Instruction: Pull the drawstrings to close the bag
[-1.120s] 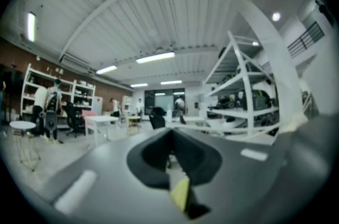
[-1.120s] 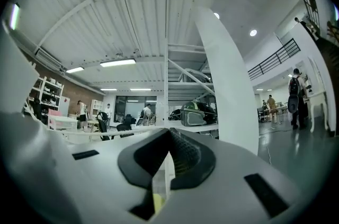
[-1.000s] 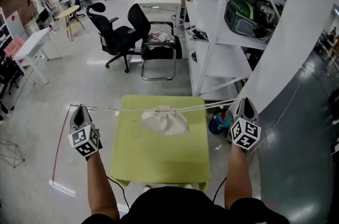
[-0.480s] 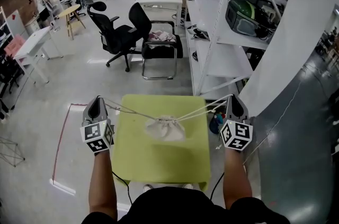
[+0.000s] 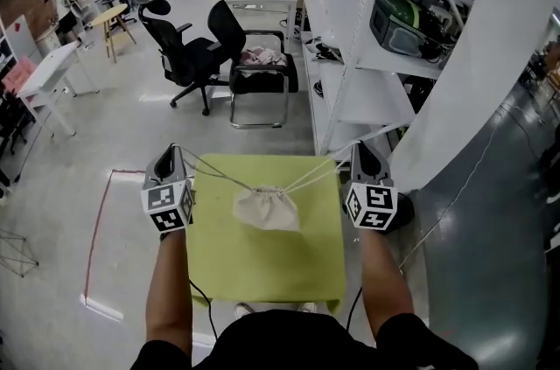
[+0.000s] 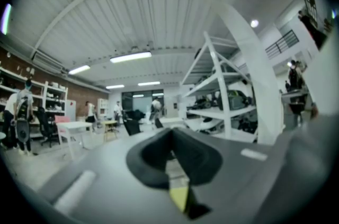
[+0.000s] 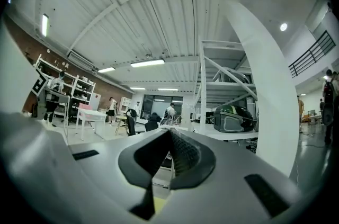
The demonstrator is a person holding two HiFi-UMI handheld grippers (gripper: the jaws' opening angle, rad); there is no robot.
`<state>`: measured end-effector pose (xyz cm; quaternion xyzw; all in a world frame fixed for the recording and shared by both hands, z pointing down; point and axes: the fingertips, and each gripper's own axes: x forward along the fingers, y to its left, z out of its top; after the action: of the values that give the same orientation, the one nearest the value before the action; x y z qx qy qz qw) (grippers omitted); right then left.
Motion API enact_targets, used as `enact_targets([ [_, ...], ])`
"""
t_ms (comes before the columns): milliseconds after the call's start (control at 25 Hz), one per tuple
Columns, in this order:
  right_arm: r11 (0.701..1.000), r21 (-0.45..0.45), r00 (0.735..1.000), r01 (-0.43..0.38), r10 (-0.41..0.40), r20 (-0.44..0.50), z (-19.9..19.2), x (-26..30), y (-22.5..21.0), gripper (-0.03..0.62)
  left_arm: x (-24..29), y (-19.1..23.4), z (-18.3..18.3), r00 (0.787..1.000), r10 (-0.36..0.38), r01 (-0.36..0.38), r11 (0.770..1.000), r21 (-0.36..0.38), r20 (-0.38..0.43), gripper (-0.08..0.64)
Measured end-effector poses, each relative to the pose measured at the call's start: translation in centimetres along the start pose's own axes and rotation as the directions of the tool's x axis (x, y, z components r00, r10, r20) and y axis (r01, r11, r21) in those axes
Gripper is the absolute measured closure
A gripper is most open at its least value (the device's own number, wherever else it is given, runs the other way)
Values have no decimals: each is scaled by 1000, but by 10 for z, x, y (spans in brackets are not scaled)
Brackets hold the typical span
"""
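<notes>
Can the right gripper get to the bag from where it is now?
Probably yes for the path: only bare green table lies between the right gripper and the bag. But its jaws are shut on a drawstring, so it would have to release that first.

The counter is lime green, the bag pale beige, its drawstrings white. The left claw and right claw are grey, with black-and-white square-marker cubes. Red tape lines the grey floor.
</notes>
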<state>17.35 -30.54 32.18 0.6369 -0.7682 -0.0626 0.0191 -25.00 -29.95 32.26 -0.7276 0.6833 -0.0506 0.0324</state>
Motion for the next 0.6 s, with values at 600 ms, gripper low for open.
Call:
enact_targets([
  [600, 998, -51, 998, -29, 32, 59, 40, 60, -4, 584, 62, 1, 36, 998, -9, 6, 999, 47, 55, 554],
])
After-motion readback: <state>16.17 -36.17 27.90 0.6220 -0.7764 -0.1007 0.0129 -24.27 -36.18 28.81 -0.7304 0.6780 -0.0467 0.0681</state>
